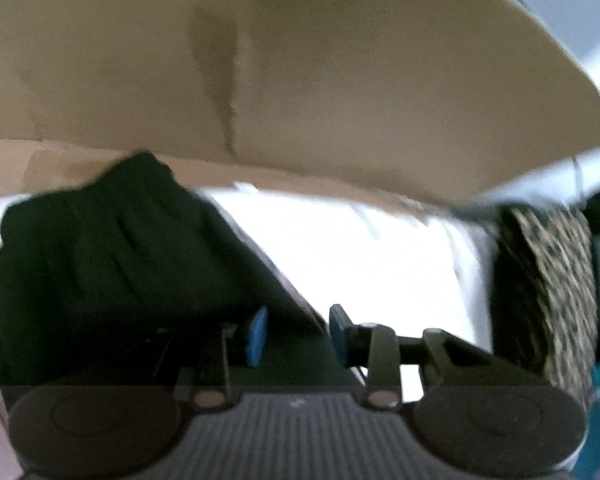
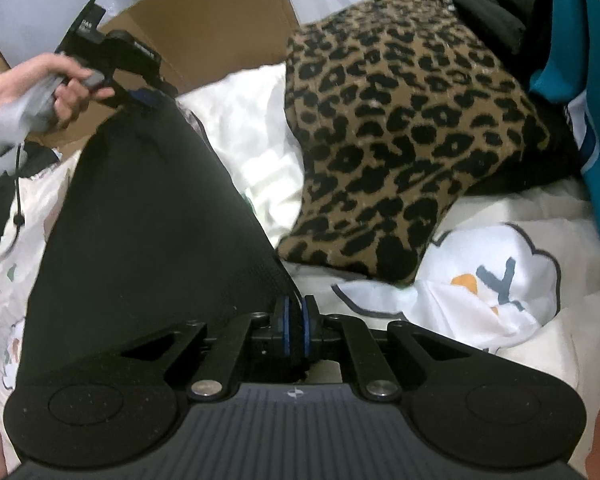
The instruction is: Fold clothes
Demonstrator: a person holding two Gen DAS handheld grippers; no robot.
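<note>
A black garment (image 2: pixel 148 216) hangs stretched between my two grippers above a white bed. My right gripper (image 2: pixel 295 322) is shut on its near corner. My left gripper (image 2: pixel 142 98), held in a hand at the upper left of the right wrist view, grips the far corner. In the blurred left wrist view the left gripper (image 1: pixel 298 334) has its blue pads (image 1: pixel 258 336) a little apart with the black garment (image 1: pixel 112 256) between and beyond them.
A leopard-print garment (image 2: pixel 404 128) lies on the white bedding (image 2: pixel 244 128), also in the left wrist view (image 1: pixel 548 272). A cardboard box (image 2: pixel 204 28) stands behind. A white printed cloth (image 2: pixel 492 280) lies at the right. A teal item (image 2: pixel 592 80) hangs at far right.
</note>
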